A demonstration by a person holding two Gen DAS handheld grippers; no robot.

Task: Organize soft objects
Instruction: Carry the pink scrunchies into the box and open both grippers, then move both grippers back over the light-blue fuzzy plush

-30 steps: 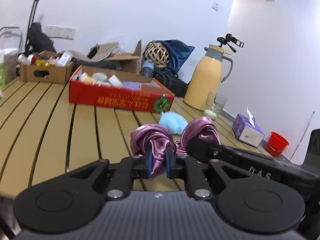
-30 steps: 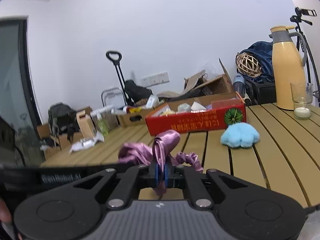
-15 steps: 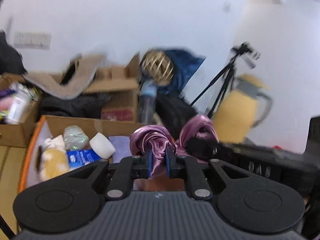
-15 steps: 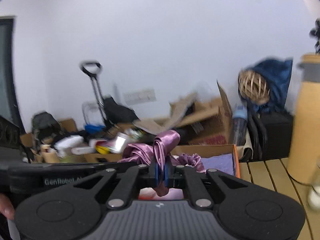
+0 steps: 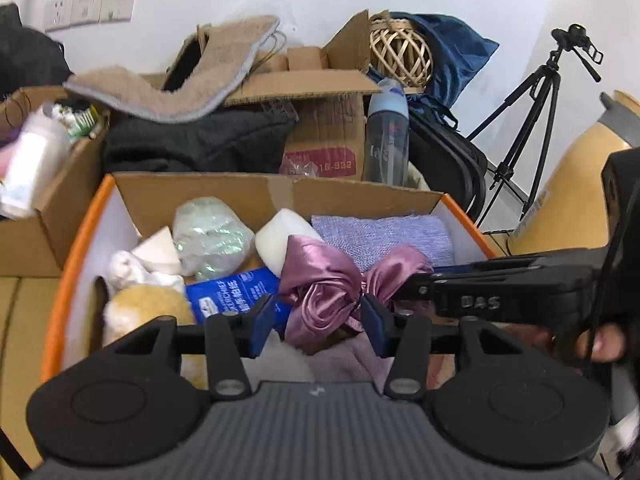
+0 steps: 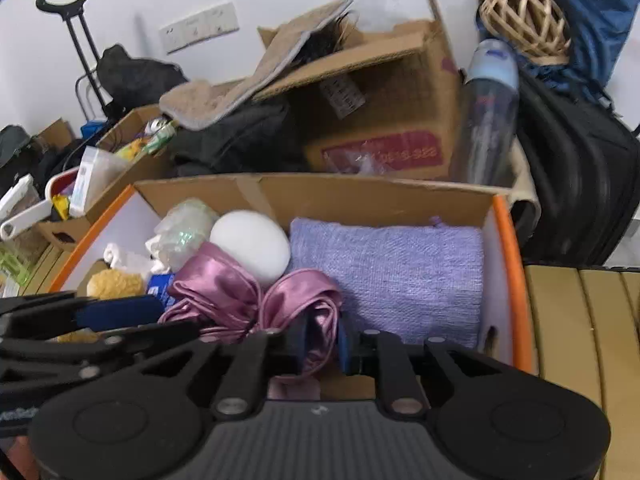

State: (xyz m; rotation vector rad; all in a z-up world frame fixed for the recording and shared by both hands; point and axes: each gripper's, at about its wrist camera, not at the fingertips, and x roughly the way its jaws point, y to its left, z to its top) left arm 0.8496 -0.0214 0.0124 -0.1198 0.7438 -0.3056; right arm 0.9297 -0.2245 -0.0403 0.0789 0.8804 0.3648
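Pink satin scrunchie (image 5: pixel 324 288) over the orange-rimmed cardboard box (image 5: pixel 276 194), between both grippers' just-opened jaws, left gripper (image 5: pixel 318 326) pads clear of it, right gripper (image 6: pixel 320 340) loosely around one fold, above box contents: lilac towel (image 6: pixel 400 272), white sponge (image 6: pixel 252 246), yellow sponge (image 5: pixel 140 306), blue packet (image 5: pixel 232 288).

Black tongs (image 5: pixel 318 320), blue pads (image 5: pixel 262 322)
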